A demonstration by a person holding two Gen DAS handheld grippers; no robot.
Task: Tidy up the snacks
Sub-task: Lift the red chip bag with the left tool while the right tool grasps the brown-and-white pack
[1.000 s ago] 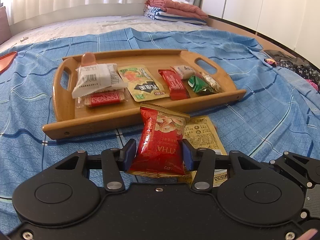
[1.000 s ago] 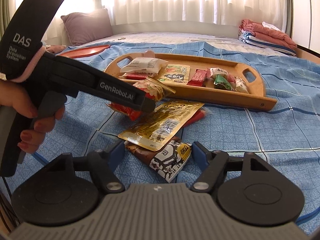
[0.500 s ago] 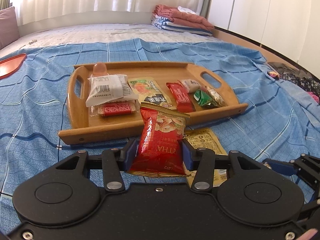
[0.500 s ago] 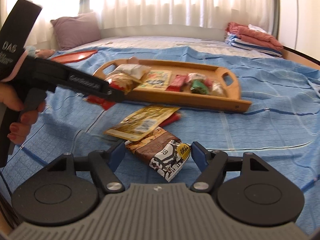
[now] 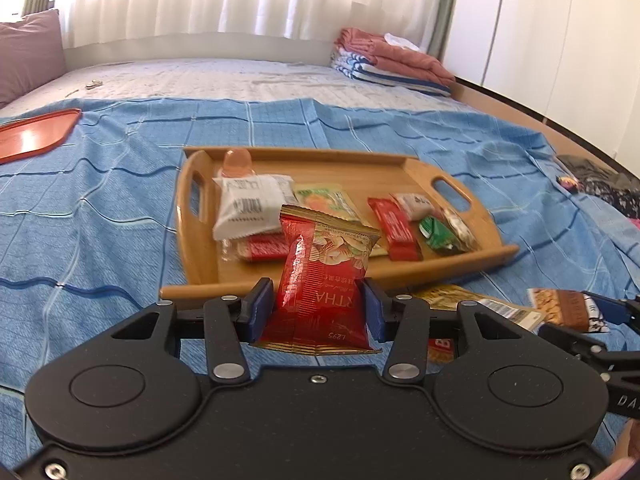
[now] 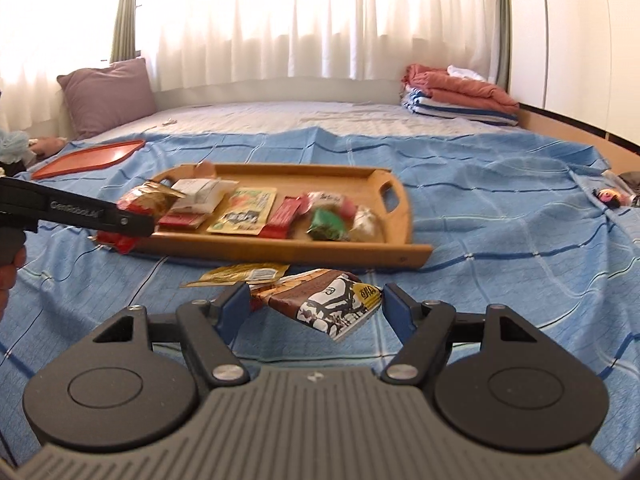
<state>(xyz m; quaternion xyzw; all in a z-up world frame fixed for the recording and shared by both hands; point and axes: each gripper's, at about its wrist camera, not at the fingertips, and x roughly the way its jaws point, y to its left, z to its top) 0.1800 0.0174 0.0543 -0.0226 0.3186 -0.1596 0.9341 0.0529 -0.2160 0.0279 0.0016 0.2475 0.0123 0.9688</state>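
Note:
My left gripper (image 5: 317,312) is shut on a red snack packet (image 5: 324,280) and holds it upright above the near left edge of the wooden tray (image 5: 200,264). The tray (image 6: 400,256) holds several snack packets. It shows from the side in the right wrist view, with the left gripper (image 6: 132,222) and red packet (image 6: 148,200) at its left end. My right gripper (image 6: 316,306) stands open around a brown and white snack packet (image 6: 328,304) on the blue bedspread. A gold packet (image 6: 240,274) lies beside it.
A red tray (image 6: 88,156) lies at the far left of the bed. A purple pillow (image 6: 104,96) and folded blankets (image 6: 456,96) sit at the back. Dark clothes (image 5: 600,184) lie at the right edge. A small red packet (image 5: 440,350) lies under the gold one.
My left gripper has carried the red packet up and leftward to the tray's near left end. My right gripper has moved forward and lower around the brown and white packet.

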